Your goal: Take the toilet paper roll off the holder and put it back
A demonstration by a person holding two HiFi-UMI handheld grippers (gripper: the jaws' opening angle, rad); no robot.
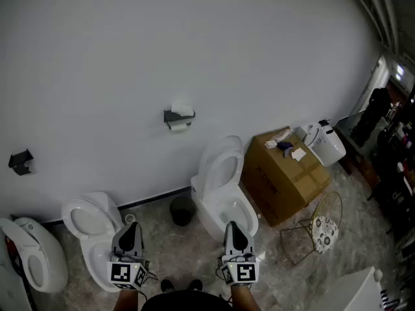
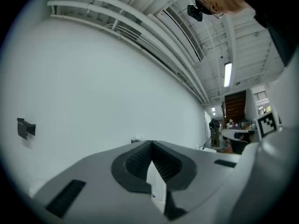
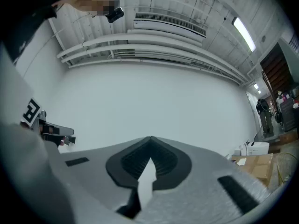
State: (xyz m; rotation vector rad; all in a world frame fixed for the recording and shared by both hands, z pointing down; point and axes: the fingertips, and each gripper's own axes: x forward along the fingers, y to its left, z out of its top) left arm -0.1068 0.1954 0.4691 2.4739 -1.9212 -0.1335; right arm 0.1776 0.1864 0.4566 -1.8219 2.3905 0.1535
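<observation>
The toilet paper roll (image 1: 182, 111) sits on a dark holder (image 1: 174, 117) fixed to the white wall, well above the toilets. Both grippers are low at the bottom of the head view, far from the holder. My left gripper (image 1: 129, 230) is shut with nothing between its jaws, and its own view shows the ribbed pads (image 2: 140, 158) meeting at the tips (image 2: 152, 143). My right gripper (image 1: 234, 228) is likewise shut and empty, its tips (image 3: 150, 139) closed together. The holder barely peeks over the left jaws (image 2: 137, 139).
Below the holder stands a white toilet (image 1: 221, 188) with a dark bin (image 1: 182, 210) beside it. Two more toilets (image 1: 91, 223) (image 1: 30, 251) stand at the left. A cardboard box (image 1: 283, 175), a wire stand (image 1: 320, 226) and a second wall bracket (image 1: 21, 162) are also here.
</observation>
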